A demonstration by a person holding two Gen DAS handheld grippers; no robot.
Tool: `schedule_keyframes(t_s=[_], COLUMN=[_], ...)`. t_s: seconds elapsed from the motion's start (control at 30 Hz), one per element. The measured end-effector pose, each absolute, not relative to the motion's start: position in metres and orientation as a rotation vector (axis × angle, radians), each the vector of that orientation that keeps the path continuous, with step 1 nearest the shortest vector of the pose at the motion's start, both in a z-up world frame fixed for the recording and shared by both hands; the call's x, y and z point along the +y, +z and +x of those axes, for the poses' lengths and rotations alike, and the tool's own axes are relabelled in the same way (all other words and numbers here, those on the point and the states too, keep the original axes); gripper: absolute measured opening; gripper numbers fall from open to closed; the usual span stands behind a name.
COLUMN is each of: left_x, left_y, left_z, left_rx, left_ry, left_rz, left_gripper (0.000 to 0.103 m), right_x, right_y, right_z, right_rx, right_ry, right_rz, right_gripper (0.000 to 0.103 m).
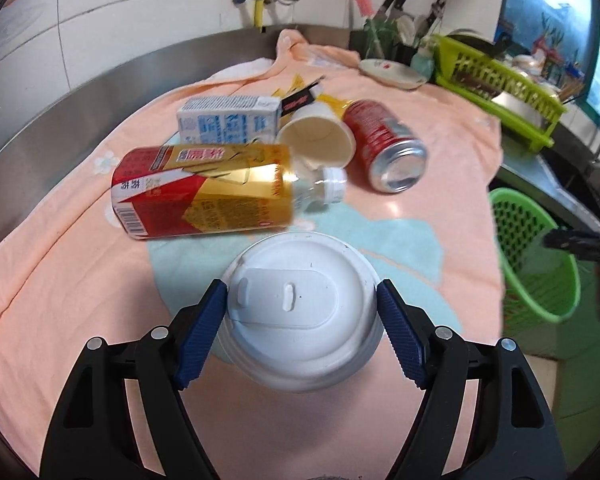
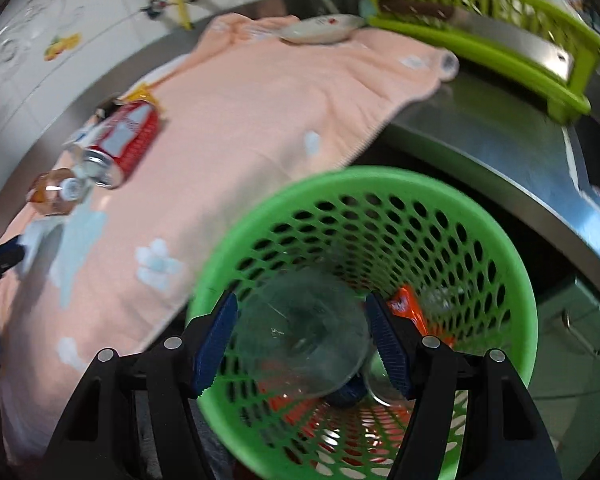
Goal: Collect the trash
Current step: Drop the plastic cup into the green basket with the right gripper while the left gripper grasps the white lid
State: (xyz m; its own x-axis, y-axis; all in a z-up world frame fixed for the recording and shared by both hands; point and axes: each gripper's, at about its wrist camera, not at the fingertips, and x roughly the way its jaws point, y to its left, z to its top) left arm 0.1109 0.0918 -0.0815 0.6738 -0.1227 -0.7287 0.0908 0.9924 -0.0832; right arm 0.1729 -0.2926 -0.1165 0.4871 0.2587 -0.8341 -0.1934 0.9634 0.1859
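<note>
a: left claw (image 1: 302, 312) clamped on a white paper cup with a white plastic sip lid (image 1: 300, 312), blue ribbed pads (image 1: 202, 336) pressed against both sides of the lid rim, cup held over the peach-pink towel with pale blue patches (image 1: 60, 280).

b: beyond that claw, from left?

a: ahead and left, a red and gold labelled plastic bottle with a white cap (image 1: 204, 192) lying on its side, cap pointing right. behind it a white and blue drink carton (image 1: 228, 120), also lying down. right of the carton an empty cream paper cup (image 1: 320, 136) tipped over, mouth facing the claw. touching its right side, a red aluminium can (image 1: 384, 144) on its side, silver end toward the claw. yellow wrapper scraps (image 1: 300, 88) behind the cup.

b: farther right?

a: round green plastic mesh basket (image 1: 536, 256) off the towel's right edge, lower than the counter. lime green dish rack (image 1: 496, 80) at the far right of the counter.

b: right claw?

a: right claw (image 2: 302, 340) gripping a clear, crumpled plastic bottle (image 2: 304, 332), pads tight on both sides, right over the basket mouth. under the claw, inside the basket, an orange wrapper (image 2: 412, 312) and some clear plastic, blurred. well left of the claw, the red can on the towel.
</note>
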Motion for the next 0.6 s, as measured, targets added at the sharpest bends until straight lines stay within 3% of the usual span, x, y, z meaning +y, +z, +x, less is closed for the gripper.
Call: schedule_keyframes(t_s=[0.2, 0.6], left_x=[0.064, -0.049], left_y=[-0.064, -0.044], left_z=[0.106, 0.122], left_rx=[0.791, 0.765], left_ry=[-0.188, -0.415], left_rz=[-0.029, 0.038], left_gripper=[0.075, 0.075], right_x=[-0.308, -0.338], right_y=[-0.132, -0.102], right_z=[0.179, 0.146], right_rx=[1.045, 0.944], right_ry=[0.234, 0.232], right_rz=[0.132, 0.191], right_gripper=[0.065, 0.072])
